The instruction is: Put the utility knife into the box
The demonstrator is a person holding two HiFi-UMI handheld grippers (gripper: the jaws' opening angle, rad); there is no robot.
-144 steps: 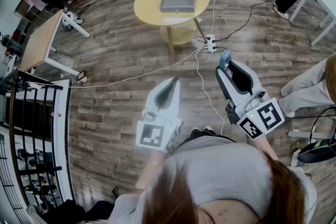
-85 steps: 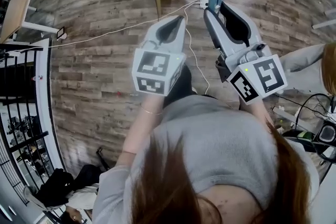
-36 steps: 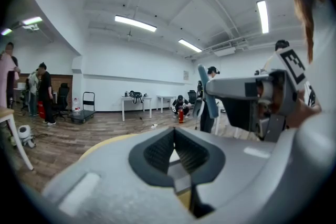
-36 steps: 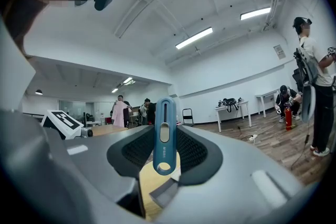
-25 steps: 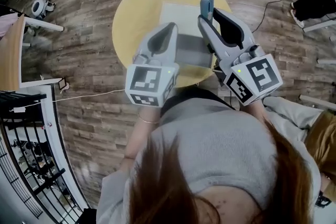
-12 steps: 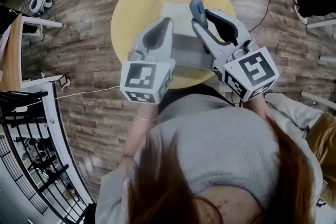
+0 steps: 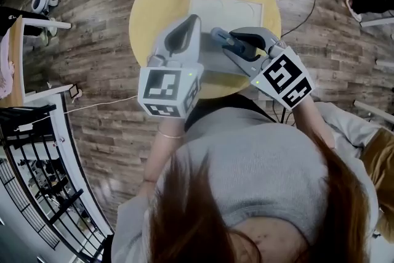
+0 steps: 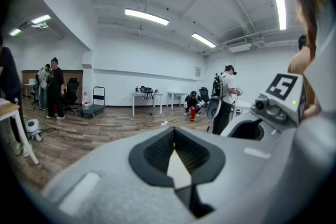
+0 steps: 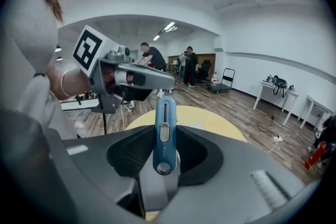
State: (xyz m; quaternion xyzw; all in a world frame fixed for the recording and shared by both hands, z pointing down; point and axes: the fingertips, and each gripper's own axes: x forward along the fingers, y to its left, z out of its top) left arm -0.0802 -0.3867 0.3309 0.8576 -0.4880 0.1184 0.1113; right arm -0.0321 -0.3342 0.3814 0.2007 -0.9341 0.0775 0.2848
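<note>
A grey box [image 7: 215,63] with a paler part behind it [image 7: 229,8] lies on the round yellow table [image 7: 154,3]. My right gripper [image 7: 233,48] is shut on the blue utility knife [image 7: 220,36], which points left over the box. In the right gripper view the knife [image 9: 165,113] stands up between the jaws of my right gripper [image 9: 164,153], with the table [image 9: 215,124] beyond. Just left of the box, my left gripper [image 7: 188,24] hangs over the table, shut and holding nothing. In its own view my left gripper [image 8: 175,140] faces the room.
Wooden floor surrounds the table. A white cable [image 7: 104,103] runs across the floor at the left, near a desk [image 7: 15,40] and a black railing [image 7: 37,151]. Several people [image 8: 52,86] stand farther off in the room.
The right gripper has swung down and to the left with the knife, which now lies lower over the box. The left gripper has hardly moved.
</note>
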